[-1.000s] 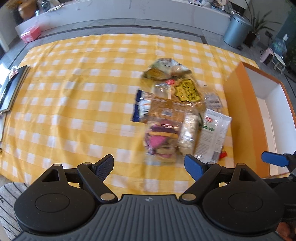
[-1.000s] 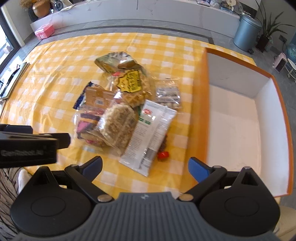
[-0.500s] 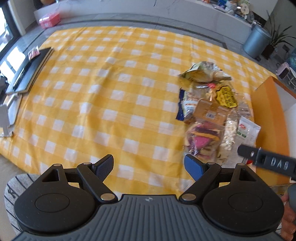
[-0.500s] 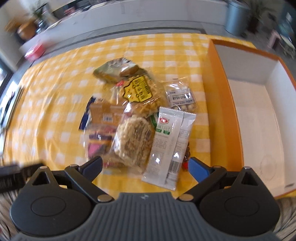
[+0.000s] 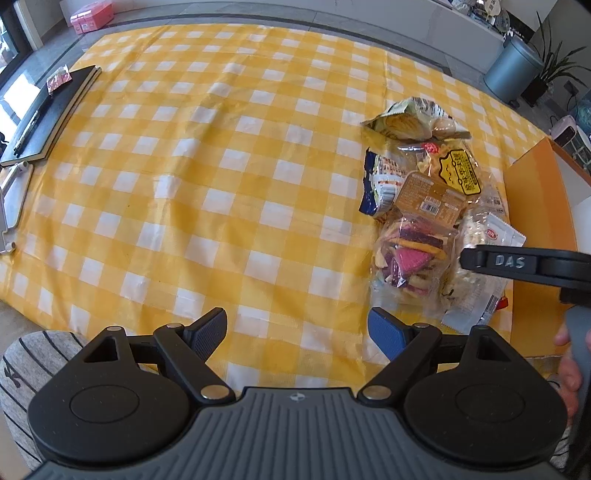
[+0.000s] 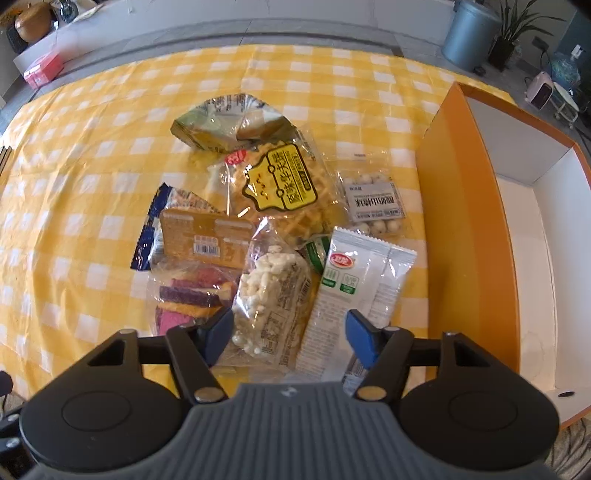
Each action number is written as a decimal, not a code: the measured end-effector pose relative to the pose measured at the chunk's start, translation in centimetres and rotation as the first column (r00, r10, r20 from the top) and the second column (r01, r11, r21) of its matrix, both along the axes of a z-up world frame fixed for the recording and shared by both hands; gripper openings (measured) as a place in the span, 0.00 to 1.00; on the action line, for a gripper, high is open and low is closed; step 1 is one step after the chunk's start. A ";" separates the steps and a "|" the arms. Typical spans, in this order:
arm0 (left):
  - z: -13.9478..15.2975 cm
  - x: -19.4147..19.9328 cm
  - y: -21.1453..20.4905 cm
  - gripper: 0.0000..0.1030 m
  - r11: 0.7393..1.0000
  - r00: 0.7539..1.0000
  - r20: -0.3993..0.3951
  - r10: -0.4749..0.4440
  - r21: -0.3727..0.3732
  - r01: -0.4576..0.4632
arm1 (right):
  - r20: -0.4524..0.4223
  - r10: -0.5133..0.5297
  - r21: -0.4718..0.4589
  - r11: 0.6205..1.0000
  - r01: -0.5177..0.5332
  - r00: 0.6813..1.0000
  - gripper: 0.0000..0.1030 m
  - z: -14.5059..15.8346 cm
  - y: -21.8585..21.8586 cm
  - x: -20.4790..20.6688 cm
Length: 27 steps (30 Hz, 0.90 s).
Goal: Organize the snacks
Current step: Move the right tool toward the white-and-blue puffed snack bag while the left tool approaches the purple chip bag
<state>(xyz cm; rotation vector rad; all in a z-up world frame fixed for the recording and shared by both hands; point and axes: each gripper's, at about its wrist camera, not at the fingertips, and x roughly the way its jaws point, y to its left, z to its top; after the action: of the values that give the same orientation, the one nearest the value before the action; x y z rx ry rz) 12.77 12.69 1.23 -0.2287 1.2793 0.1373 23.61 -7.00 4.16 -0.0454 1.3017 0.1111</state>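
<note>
A heap of snack packets (image 6: 273,229) lies on the yellow-and-white checked tablecloth (image 6: 92,155), just left of an orange box (image 6: 465,229) with a white inside. At the near edge of the heap a clear packet of puffed rice cake (image 6: 269,295) lies beside a white-and-green packet (image 6: 343,291), and these 2 sit between the blue fingertips of the right gripper (image 6: 290,334), whose jaws are closing; the left pad is at the edge of the rice cake wrapper and the right pad lies over the white packet's edge, but neither is clearly pressing yet. To the left of the rice cake is a clear bag of purple and pink wafers (image 6: 192,295), with a brown packet (image 6: 207,240) and a blue-edged wrapper (image 6: 151,229) behind it. Further back sit a waffle bag with a yellow label (image 6: 280,184), a small bag of white balls (image 6: 373,203) and a green crinkled bag (image 6: 229,122). From the left wrist view the same heap appears far to the right, and the left gripper (image 5: 297,330) hangs over bare cloth with its jaws apart and nothing between them. A black notebook (image 5: 48,110) rests at the far left edge of the table, and a person's fingers (image 5: 567,365) show at the right edge of that view. A grey bin (image 6: 469,35) stands on the floor beyond the table.
</note>
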 end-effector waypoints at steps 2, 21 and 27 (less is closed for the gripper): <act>-0.1 0.2 -0.4 0.98 1.000 1.000 -0.012 -0.019 0.005 0.019 | -0.017 -0.008 0.001 1.000 0.008 1.000 0.61 0.2 -0.7 0.1; -2.0 7.4 -6.4 0.98 0.956 0.953 -0.153 -0.263 0.095 0.279 | -0.316 0.021 0.109 0.994 0.015 0.949 0.64 -1.7 -4.4 5.0; -3.2 8.8 -7.5 0.98 0.948 0.940 -0.194 -0.281 0.096 0.303 | -0.345 0.035 0.107 0.994 0.002 0.938 0.64 -1.7 -4.3 5.5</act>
<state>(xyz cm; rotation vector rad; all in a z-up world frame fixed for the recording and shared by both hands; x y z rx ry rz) 21.61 5.23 -2.01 0.0857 1.4622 -0.0184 29.13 -11.32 2.51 0.0574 1.6465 0.2099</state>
